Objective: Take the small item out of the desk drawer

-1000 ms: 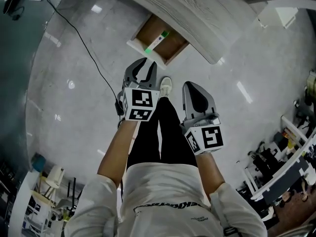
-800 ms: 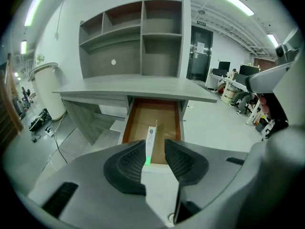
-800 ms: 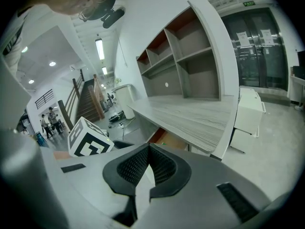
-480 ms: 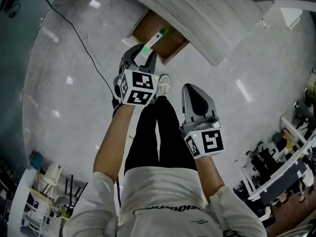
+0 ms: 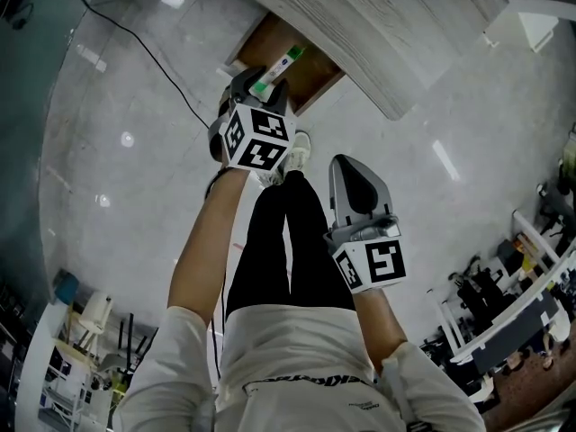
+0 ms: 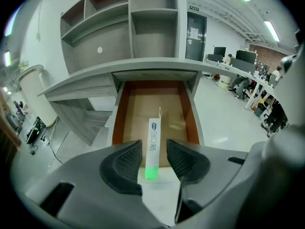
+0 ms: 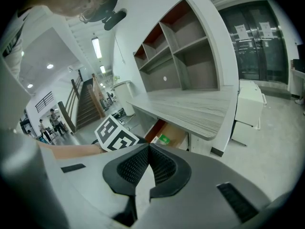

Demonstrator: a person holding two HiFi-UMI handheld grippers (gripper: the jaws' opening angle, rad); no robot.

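now | left tongs (image 6: 153, 147) angled down, just opened round box (image 6: 154, 132) | right tongs (image 7: 148, 149) closed

Open desk drawer (image 6: 136, 104): 1 slim white-green box (image 6: 152, 147) lying lengthwise inside.

desk (image 5: 360, 25): matt grey woodgrain — drawer (image 6: 120, 113): brown wood inside — floor (image 5: 117, 151): glossy, smooth

One drawer (image 6: 138, 106), one small box (image 6: 152, 144), two grippers (image 5: 256, 84) (image 5: 347, 160).
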